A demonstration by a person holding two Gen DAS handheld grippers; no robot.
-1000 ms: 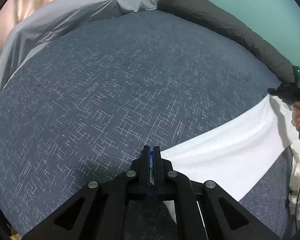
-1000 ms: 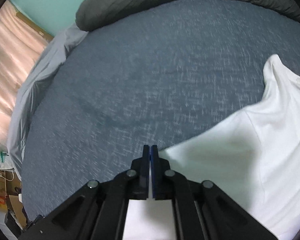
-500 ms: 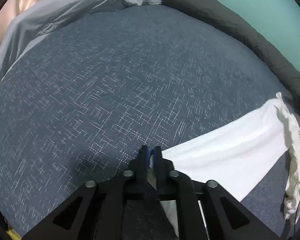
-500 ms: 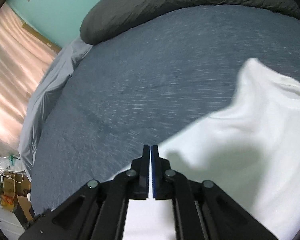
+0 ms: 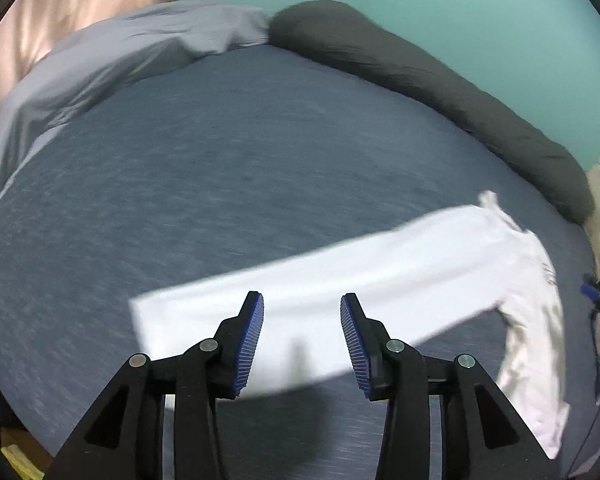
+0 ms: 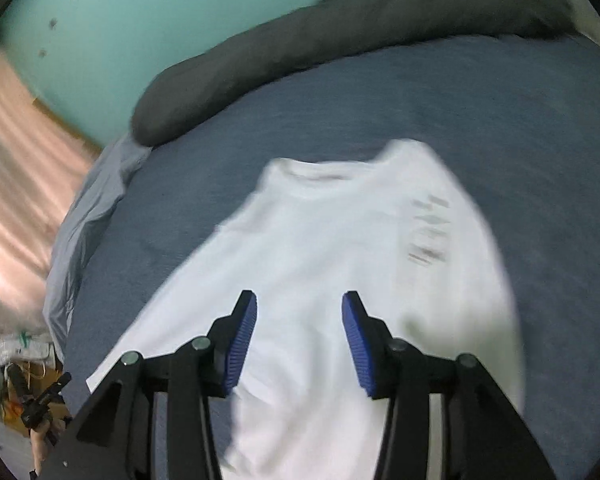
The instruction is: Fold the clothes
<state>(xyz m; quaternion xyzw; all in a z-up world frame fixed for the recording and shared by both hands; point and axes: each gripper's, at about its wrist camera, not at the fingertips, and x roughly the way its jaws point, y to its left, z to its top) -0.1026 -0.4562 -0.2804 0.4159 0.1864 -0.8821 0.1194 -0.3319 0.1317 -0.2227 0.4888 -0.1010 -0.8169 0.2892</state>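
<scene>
Two grippers: left gripper [image 5: 302, 334] and right gripper [image 6: 299, 336], fingers spread, holding nothing.
Shirt: white shirt [image 6: 340, 248] lies flat on the bed [image 5: 220, 160], collar away from the right gripper.
Advice: before any next fold, I'd smooth the hem and square the edges.

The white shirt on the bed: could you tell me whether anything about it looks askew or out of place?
The white shirt lies on the blue bedspread with one sleeve trailing off at an angle, unfolded. Nothing looks damaged.
</scene>
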